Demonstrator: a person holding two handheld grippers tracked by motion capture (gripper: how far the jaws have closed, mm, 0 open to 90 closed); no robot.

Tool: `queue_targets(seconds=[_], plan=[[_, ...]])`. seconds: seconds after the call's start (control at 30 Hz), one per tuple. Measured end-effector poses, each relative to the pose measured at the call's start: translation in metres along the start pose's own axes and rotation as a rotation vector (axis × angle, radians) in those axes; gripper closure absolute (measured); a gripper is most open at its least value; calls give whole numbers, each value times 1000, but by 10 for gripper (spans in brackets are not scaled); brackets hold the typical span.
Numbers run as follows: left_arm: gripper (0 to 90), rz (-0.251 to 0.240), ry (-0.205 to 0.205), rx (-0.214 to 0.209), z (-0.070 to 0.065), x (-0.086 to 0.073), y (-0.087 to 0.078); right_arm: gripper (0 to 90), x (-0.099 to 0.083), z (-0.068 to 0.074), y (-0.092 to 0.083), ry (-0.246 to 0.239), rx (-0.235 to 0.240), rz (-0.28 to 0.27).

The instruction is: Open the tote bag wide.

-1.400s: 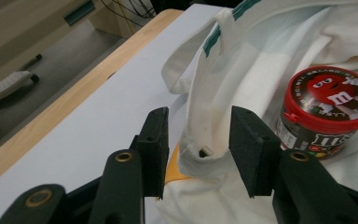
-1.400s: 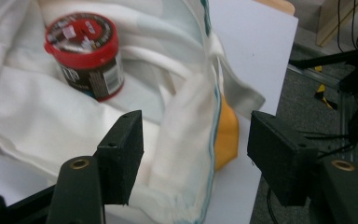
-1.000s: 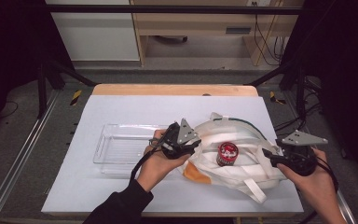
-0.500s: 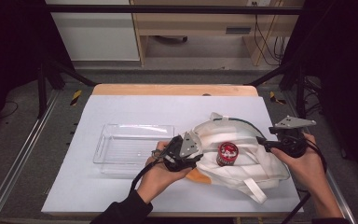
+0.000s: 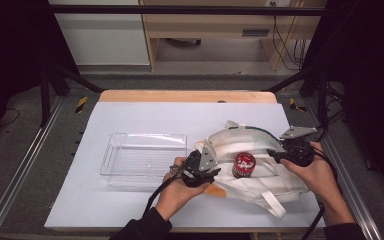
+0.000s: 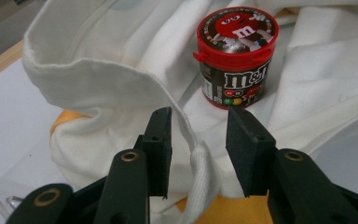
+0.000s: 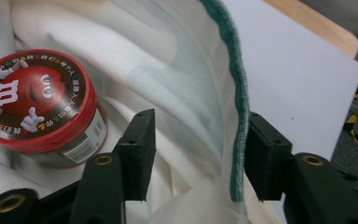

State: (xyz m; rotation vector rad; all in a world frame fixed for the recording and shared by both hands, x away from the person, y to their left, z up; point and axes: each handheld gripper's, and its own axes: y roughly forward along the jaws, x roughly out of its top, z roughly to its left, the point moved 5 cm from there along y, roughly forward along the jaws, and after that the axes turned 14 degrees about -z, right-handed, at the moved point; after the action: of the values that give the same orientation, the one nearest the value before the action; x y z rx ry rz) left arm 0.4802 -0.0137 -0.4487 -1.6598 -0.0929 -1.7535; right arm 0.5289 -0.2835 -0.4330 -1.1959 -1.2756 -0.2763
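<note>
Leftmost on our white table sheet (image 5: 130,120) lies the clear plastic tray (image 5: 145,159), with nothing inside it. Just to its right our left gripper (image 5: 196,170) meets the near-left rim of the white cloth bag (image 5: 260,175). In the left gripper view its jaws have just been closing and now stand at a narrow gap astride the bag's hem and drawstring cord (image 6: 200,163); the cloth sits between the pads, yet we cannot tell whether they press on it.

Next comes the red-lidded candy tub (image 5: 243,165), standing upright on the bag's fabric inside the open mouth, between our two grippers and apart from both.

Farther right, our right gripper (image 5: 285,154) is at the bag's far-right rim. In the right gripper view its jaws have also just been closing and straddle the green-trimmed edge (image 7: 239,121). The right pad lies just beside the trim, while the left pad stands clear of the cloth.
</note>
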Motion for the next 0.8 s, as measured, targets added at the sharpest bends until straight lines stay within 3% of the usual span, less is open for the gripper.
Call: queue_targets(seconds=[0.3,0.43,0.8], plan=[[738,-2,-6,1,2,-4,4,545,-15,2,18,8,2,57],[745,-1,-7,-1,1,-3,4,479,-17,5,17,12,27,43],[765,-9,-16,0,0,-2,5,399,-25,18,28,-44,29,102]])
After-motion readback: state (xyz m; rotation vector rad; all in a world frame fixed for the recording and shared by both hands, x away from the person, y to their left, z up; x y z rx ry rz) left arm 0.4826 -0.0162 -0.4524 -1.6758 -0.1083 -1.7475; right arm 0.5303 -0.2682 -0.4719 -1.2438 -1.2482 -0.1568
